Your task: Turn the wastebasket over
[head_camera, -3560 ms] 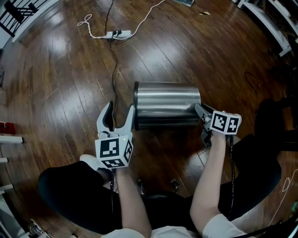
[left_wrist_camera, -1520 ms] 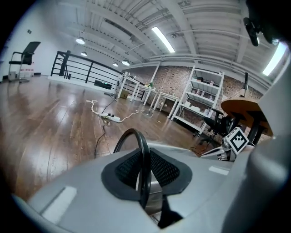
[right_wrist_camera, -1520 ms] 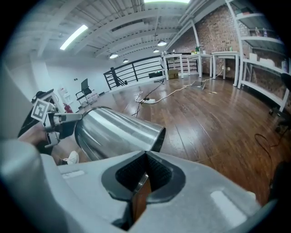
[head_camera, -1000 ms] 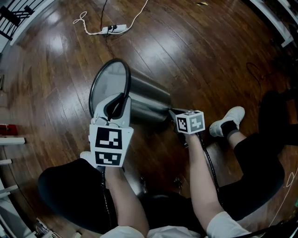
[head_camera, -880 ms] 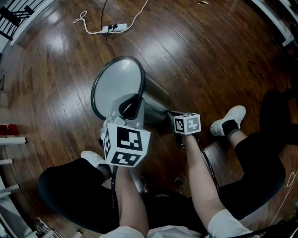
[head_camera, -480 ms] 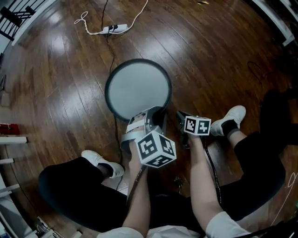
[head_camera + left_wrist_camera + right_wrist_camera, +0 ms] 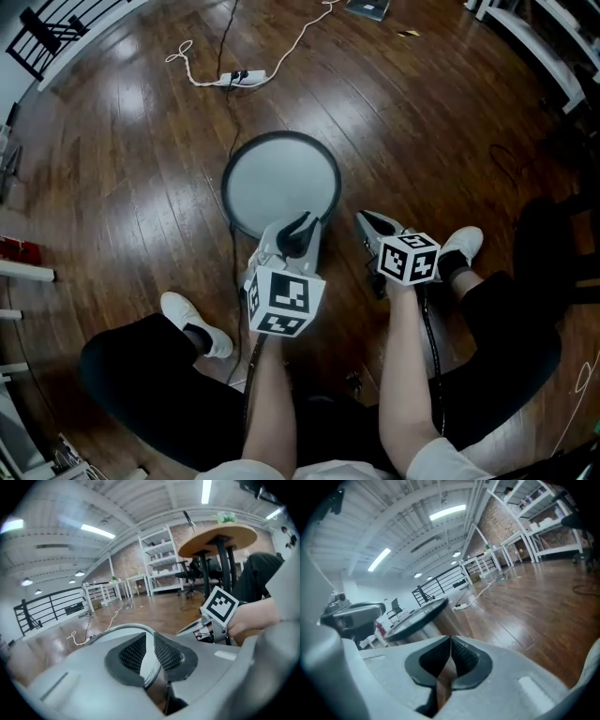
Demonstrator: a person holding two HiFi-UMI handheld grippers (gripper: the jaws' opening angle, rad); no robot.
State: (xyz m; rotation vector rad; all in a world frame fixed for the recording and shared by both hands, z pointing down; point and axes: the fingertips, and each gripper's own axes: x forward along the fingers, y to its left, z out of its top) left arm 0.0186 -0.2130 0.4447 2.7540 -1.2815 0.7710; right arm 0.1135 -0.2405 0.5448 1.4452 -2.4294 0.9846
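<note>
The steel wastebasket (image 7: 281, 183) stands on end on the wooden floor, its round grey face with a black rim turned up to the head view. My left gripper (image 7: 302, 226) is shut on the near edge of that rim. In the left gripper view the thin rim (image 7: 117, 629) runs between the pads (image 7: 165, 652). My right gripper (image 7: 362, 218) hangs just right of the basket, shut with nothing in it and apart from the basket. The right gripper view shows the basket (image 7: 423, 617) to the left, beyond the right gripper (image 7: 450, 654).
A power strip (image 7: 240, 75) with white and black cables lies behind the basket. The person's shoes (image 7: 194, 324) (image 7: 461, 246) flank the grippers. A black railing (image 7: 52, 33) is at the far left and white shelving (image 7: 539, 37) at the far right. A round table (image 7: 218, 536) stands near.
The basket lay on its side; it has swung up onto its end. My left gripper closed on the rim and moved right with it. My right gripper left the other end and rose.
</note>
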